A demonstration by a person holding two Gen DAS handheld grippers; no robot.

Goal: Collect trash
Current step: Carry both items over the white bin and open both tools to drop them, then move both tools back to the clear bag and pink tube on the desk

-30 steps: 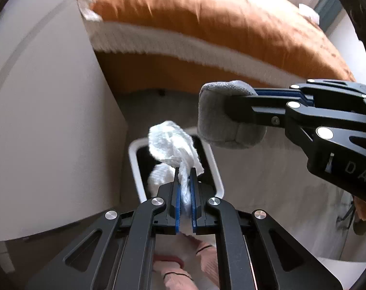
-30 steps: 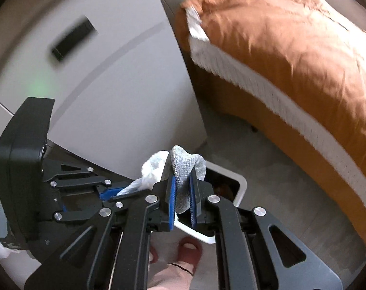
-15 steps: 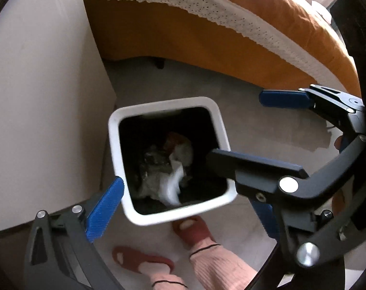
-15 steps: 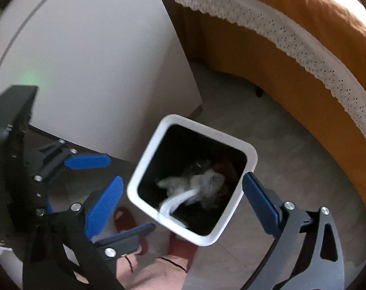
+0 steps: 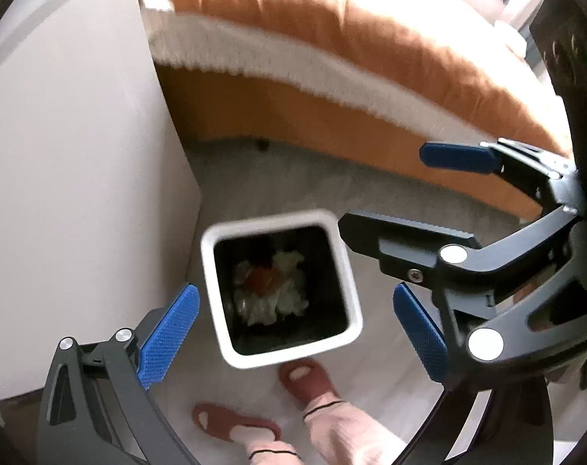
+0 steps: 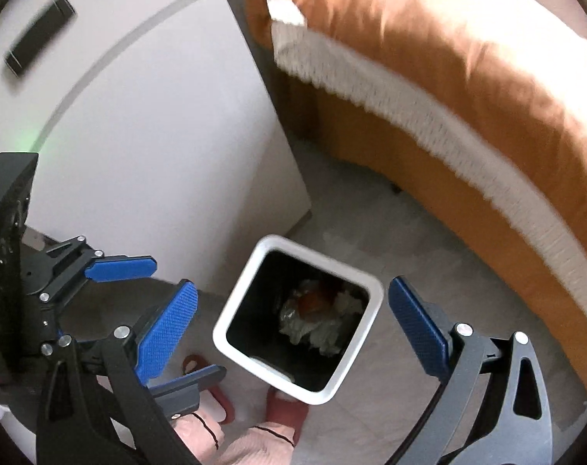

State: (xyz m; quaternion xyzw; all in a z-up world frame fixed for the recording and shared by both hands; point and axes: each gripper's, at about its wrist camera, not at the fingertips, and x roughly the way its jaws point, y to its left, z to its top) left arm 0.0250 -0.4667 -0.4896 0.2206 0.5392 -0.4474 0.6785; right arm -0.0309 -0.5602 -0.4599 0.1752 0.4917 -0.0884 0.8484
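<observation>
Two grippers are held above a white bin (image 5: 344, 271), both pointing steeply down at it. The left gripper (image 5: 293, 325) is spread wide with nothing between its blue pads (image 5: 169, 333), and the right gripper (image 6: 293, 329) is likewise spread wide and empty. Crumpled trash (image 5: 270, 290) is seen lying at the bottom of the bin, white paper with an orange-red piece on top. Beside the bin a white cabinet (image 5: 80, 193) is stood, and beyond the bin an orange bed (image 5: 332, 58) with a white fringe is seen. Just before the bin, two red slippers (image 5: 309, 379) are planted on the pale floor (image 5: 293, 178). One second ago a white wad was pinched in each gripper above the bin; both wads have since been released, and the pile in the bin is now seen lying still.
</observation>
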